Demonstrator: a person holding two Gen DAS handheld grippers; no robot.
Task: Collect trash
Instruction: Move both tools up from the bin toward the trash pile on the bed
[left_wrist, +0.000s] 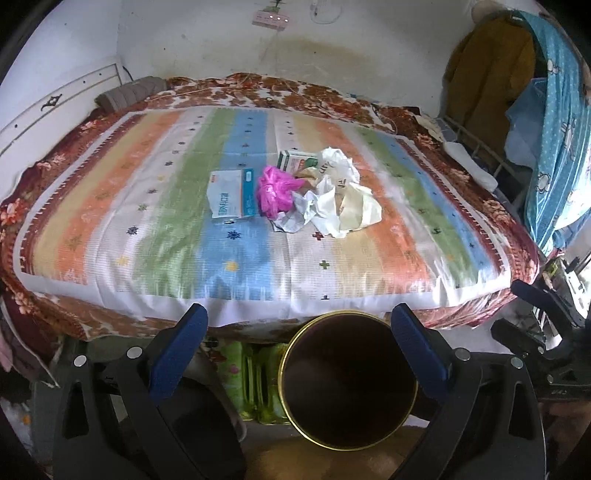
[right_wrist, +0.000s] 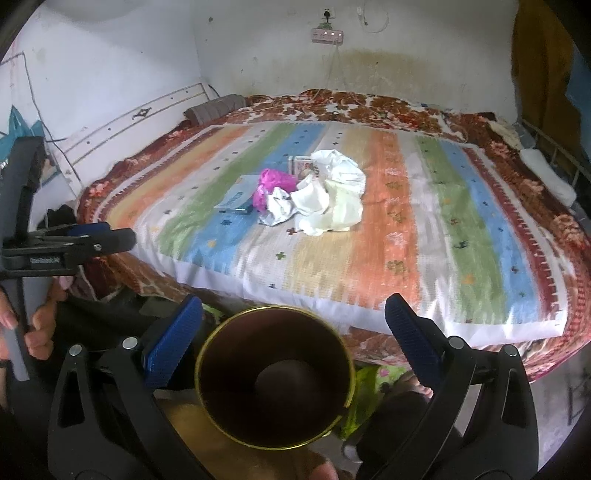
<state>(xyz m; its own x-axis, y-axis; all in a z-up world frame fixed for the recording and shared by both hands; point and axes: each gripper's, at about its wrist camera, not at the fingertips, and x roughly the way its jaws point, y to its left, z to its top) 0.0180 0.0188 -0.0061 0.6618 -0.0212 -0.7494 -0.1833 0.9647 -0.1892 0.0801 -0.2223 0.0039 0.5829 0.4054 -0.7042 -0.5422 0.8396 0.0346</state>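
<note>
So both grippers are hanging at the foot of the bed, spread wide and holding nothing. The left gripper (left_wrist: 299, 332) has its blue pads far apart, same deal with the right gripper (right_wrist: 293, 325).

Using the striped blanket (left_wrist: 122, 221) as the reference: the trash sits in a heap around the middle of it, well beyond either gripper. There's a crumpled white and cream paper wad (left_wrist: 340, 195) on the right of the heap, a pink plastic bag (left_wrist: 271, 192) touching it on the left, and a flat white and blue packet (left_wrist: 231, 197) just left of the pink bag. A small green and white box (left_wrist: 295, 160) lies at the far side of the heap (partly tucked behind the paper).

Off the near edge of the blanket, down low between the fingers in both views, is a dark bin with a gold rim (left_wrist: 349, 380), open mouth facing up.
</note>
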